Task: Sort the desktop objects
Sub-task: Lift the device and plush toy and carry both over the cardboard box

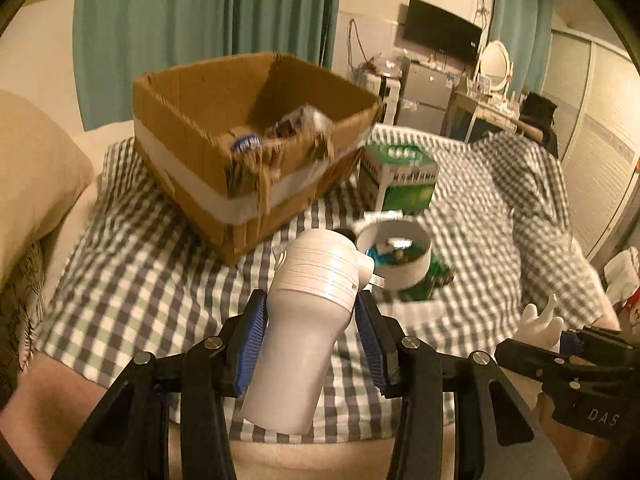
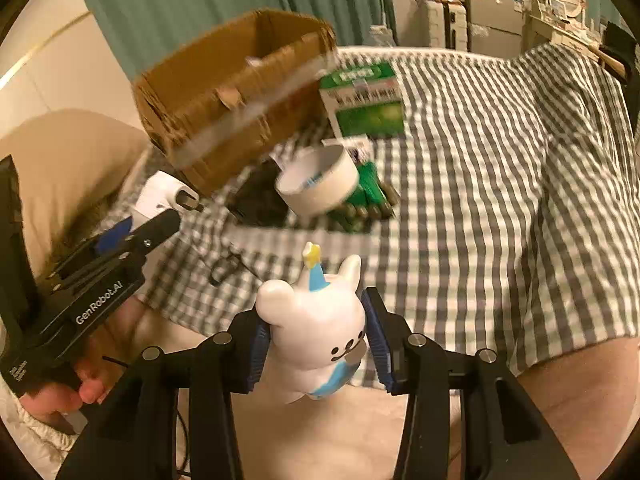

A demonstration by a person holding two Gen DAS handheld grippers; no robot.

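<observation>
My left gripper [image 1: 310,312] is shut on a white cylindrical device [image 1: 308,312] with a ribbed head, held above the checked blanket. It also shows in the right wrist view [image 2: 162,194] at the left. My right gripper [image 2: 316,328] is shut on a white rabbit figurine [image 2: 316,324] with a blue party hat; its ears show in the left wrist view [image 1: 540,320] at the lower right. An open cardboard box [image 1: 248,136] with several items inside sits on the bed ahead, also in the right wrist view [image 2: 236,92].
A green carton [image 1: 400,178] stands right of the box. A white round tub [image 1: 396,252] holding small items sits on green packets [image 2: 368,196]. A black object [image 2: 260,196] lies beside it. A pillow [image 1: 36,176] is at the left. The checked blanket [image 2: 480,184] covers the bed.
</observation>
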